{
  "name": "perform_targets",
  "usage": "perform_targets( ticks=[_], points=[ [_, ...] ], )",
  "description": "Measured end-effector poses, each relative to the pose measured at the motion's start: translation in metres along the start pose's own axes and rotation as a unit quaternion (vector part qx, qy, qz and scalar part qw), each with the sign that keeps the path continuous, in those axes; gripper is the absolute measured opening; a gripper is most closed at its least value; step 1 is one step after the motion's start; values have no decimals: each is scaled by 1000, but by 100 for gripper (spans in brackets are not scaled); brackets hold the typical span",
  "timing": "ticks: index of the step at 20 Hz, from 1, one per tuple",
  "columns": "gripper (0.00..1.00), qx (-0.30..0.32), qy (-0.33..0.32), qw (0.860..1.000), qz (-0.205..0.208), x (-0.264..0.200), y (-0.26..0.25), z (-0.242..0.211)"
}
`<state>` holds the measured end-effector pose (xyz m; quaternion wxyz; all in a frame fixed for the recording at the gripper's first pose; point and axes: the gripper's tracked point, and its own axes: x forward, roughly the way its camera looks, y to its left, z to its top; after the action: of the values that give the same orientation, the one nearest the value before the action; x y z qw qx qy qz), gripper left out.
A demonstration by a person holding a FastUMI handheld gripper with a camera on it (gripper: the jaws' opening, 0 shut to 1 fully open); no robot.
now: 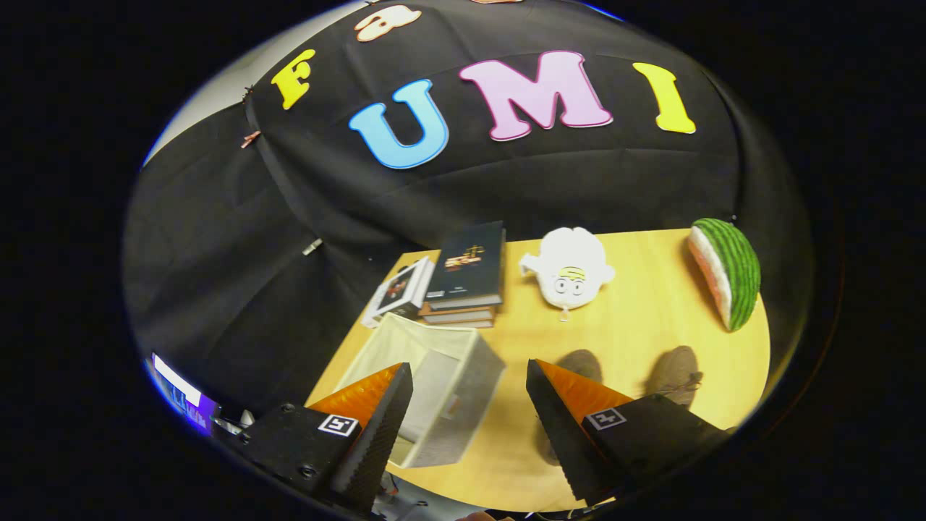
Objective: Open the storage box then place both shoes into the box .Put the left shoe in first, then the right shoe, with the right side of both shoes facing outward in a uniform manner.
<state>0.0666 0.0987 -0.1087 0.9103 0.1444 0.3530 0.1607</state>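
The gripper (469, 376) is hovering above the wooden table (636, 325) with its jaws spread wide and nothing between them, so the chief risks from here are lying in the approach. The storage box (441, 383), sitting in the lower middle of the frame just left of centre, is looking like a light grey fabric bin with soft, thin walls; its top is appearing open or folded back, though whether a lid is lying flat is hard to tell. A finger catching such a limp wall is likely to be dragging or tipping the whole box rather than opening it. The two brown shoes are resting to the right of the box in the lower right of the frame: one shoe (581, 364) is peeking out just beyond the right finger, partly hidden by it, and the other shoe (676, 374) is lying further right with its laces showing. Which is the left shoe is not readable from this angle, so picking the wrong one first, or turning it the wrong way, is a real danger. Stacked books (466, 271), a white plush toy (569, 271) and a watermelon-slice toy (727, 271) are sitting toward the upper part of the table, well apart from the box.
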Motion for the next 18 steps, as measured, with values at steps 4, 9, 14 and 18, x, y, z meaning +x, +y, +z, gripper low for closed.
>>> perform_targets(
  ticks=[4, 9, 14, 18],
  points=[
    [98, -2, 15, 999, -49, -7, -66, -26],
    [98, 9, 74, 995, -62, 2, -114, -89],
    [98, -5, 109, 991, -72, 18, -136, -124],
    [98, -30, 122, 990, -69, 44, -138, -135]
  ],
)
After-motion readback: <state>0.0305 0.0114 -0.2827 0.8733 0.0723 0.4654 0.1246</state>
